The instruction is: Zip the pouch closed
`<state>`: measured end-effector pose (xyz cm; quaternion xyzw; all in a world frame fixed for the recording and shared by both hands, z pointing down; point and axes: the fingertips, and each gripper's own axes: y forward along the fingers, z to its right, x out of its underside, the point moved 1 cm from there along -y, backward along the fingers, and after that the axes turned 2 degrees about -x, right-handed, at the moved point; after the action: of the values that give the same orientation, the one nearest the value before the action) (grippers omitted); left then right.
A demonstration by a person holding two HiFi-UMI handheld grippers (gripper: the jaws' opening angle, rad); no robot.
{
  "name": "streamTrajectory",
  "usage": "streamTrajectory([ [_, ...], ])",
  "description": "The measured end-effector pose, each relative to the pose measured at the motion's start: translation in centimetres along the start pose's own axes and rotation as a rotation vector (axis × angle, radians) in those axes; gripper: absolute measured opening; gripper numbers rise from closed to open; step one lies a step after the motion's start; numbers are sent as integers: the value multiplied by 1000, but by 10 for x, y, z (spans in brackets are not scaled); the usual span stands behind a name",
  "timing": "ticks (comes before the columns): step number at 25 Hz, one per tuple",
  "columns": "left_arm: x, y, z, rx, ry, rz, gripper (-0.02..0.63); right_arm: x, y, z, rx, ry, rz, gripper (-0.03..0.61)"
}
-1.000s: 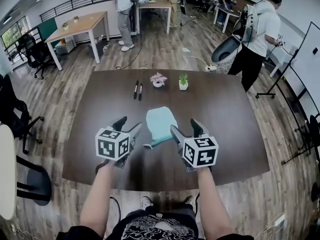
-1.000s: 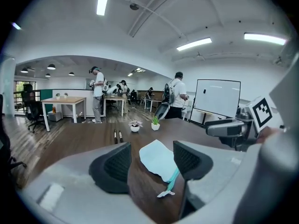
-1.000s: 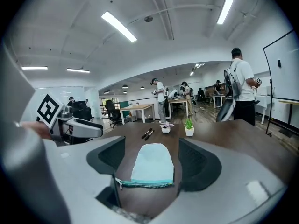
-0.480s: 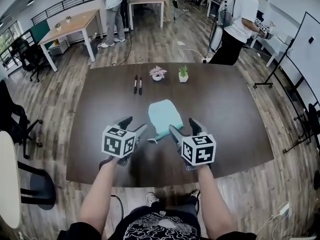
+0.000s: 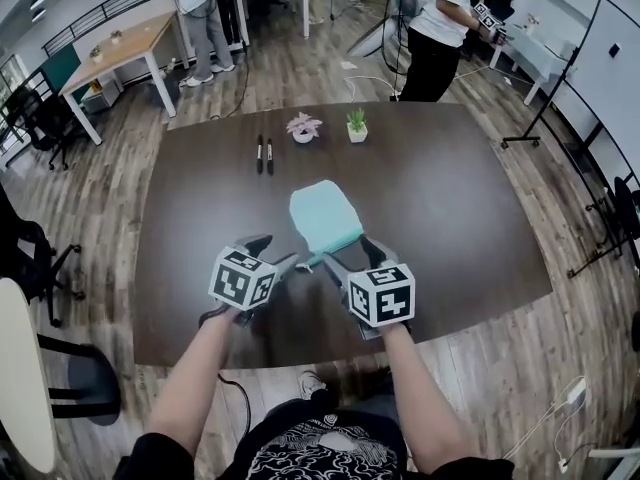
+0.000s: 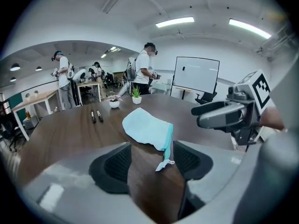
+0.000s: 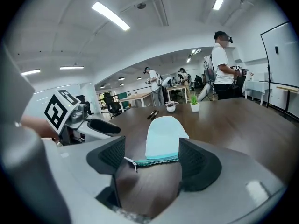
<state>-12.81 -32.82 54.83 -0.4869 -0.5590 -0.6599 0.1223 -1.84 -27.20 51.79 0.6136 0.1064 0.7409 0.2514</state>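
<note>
Our left gripper (image 5: 276,252) and right gripper (image 5: 347,253) hover wide apart, empty, at the pouch's (image 5: 322,218) near edge; its zipper pull (image 7: 130,162) seems leftmost.

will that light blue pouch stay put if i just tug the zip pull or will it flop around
Probably floppy: the light blue fabric pouch lies flat and slack on the dark brown table, so it would likely sag when lifted. It looks thin and near empty, so likely light; tugging its zip pull alone may drag it along.
</note>
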Motion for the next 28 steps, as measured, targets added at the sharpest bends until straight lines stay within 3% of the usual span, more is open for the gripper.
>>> streamTrajectory([
  [18, 44, 38, 14, 170, 194, -175, 281, 27, 39, 3, 17, 77, -51, 341],
  [22, 55, 46, 19, 210, 225, -207, 267, 32, 43, 6, 26, 85, -61, 341],
  [28, 58, 54, 23, 254, 242, -219, 191, 35, 44, 17, 49, 104, -64, 341],
])
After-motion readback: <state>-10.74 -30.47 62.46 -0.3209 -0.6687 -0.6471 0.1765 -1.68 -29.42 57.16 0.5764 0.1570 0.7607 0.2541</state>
